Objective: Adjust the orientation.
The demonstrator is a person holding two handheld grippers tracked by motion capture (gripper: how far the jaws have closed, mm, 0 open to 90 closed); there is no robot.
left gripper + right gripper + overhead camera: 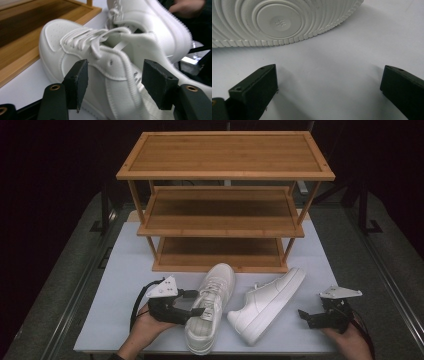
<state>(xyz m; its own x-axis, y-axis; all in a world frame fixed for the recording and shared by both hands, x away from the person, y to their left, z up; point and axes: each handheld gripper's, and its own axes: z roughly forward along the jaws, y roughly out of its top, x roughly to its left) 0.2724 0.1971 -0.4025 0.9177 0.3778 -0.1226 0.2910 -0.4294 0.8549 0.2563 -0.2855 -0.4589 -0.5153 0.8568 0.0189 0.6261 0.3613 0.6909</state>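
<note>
**Sneaker handling at collar**

Sneaker [210, 307] upright on white table [115, 285], toe toward wooden rack [225, 210], second sneaker [267, 302] tipped on its side alongside. Left gripper [113, 85] jaws parted, straddling padded collar, pads not pressing. Right gripper [320, 317] spread wide over bare table. Probably light, upper soft, sole stiff; collar or heel counter likely the firmest hold.

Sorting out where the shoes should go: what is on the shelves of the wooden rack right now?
The wooden rack has three bare tiers. The backs of the two lower ones lie shadowed. Both white shoes lie on the table before it.
</note>
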